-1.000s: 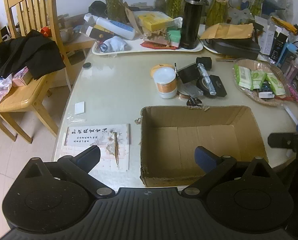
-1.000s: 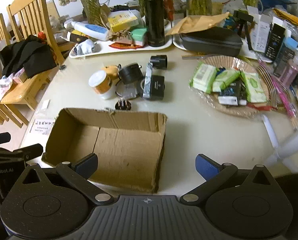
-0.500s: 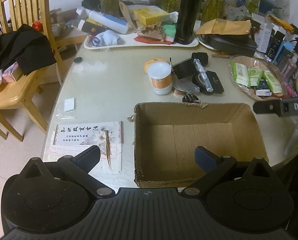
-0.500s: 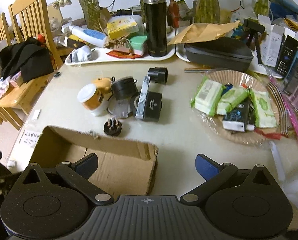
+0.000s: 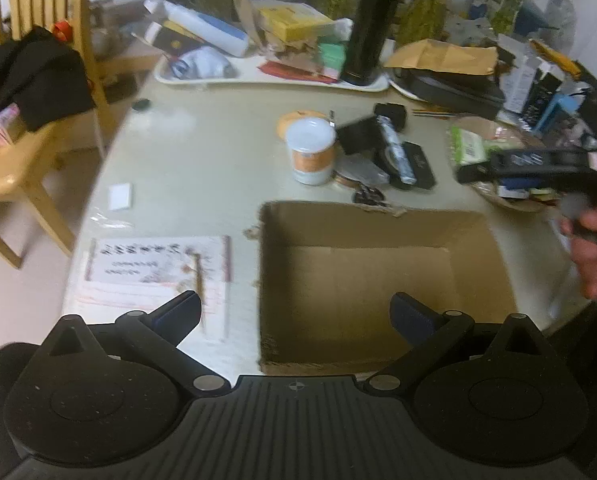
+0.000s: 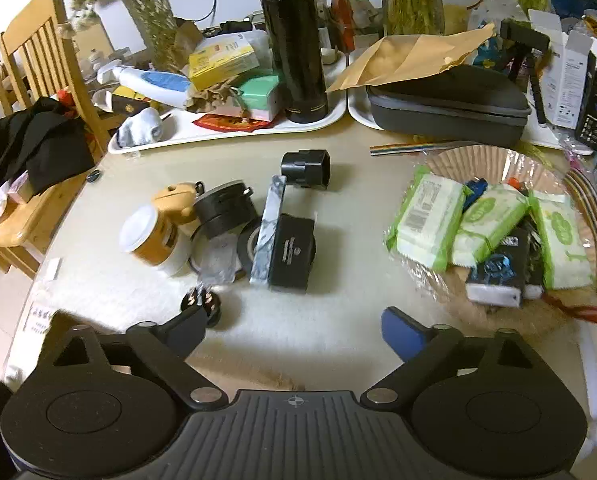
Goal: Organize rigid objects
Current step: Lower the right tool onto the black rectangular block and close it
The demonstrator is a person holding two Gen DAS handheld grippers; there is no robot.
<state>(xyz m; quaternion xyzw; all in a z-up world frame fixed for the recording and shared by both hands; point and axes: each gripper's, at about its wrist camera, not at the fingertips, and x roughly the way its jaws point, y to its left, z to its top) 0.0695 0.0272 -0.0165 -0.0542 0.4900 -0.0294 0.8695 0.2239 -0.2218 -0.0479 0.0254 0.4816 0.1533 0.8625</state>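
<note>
An open, empty cardboard box [image 5: 378, 272] lies on the pale table [image 5: 202, 160]. My left gripper [image 5: 294, 312] hovers open over the box's near edge, holding nothing. My right gripper [image 6: 294, 328] is past the box, over bare table in front of a cluster: a white-lidded orange jar [image 6: 150, 236], a round black case [image 6: 224, 210], a marbled bar [image 6: 268, 228], a black box [image 6: 292, 252] and a black adapter [image 6: 306, 168]. Its jaws are closing with nothing between them. A small round black plug [image 6: 202, 304] sits by its left fingertip. A person's hand [image 5: 590, 252] holds it.
A white tray [image 6: 226, 132] with a tall black flask [image 6: 294, 40] and clutter stands at the back. A grey zip case [image 6: 446, 100] lies beside it. A woven plate [image 6: 478, 160] of wipe packs is on the right. A wooden chair [image 6: 38, 80] stands left. A booklet [image 5: 158, 260] lies left of the box.
My right gripper has moved forward and down past the box, toward the cluster; the box has left its view. In the left wrist view the right gripper and hand have come in.
</note>
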